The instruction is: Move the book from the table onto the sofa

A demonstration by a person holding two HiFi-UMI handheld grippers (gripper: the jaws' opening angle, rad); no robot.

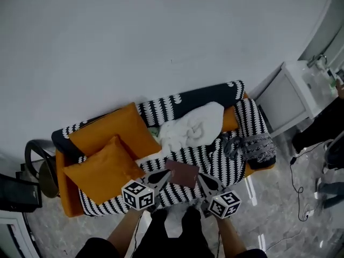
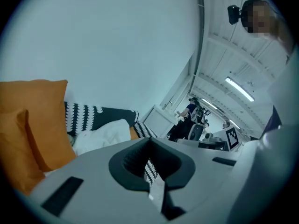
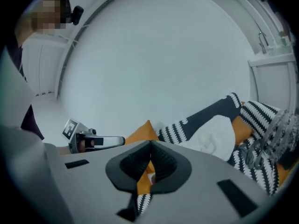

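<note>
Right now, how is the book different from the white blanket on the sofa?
The book is dark red; the blanket is white. The book is small, flat and straight-edged; the blanket is bigger and crumpled in a heap. The book lies near the seat's front edge; the blanket sits farther back. Both rest on the striped sofa.

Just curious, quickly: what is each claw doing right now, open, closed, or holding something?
Left claw: closed, holding nothing.
Right claw: closed, holding nothing.
</note>
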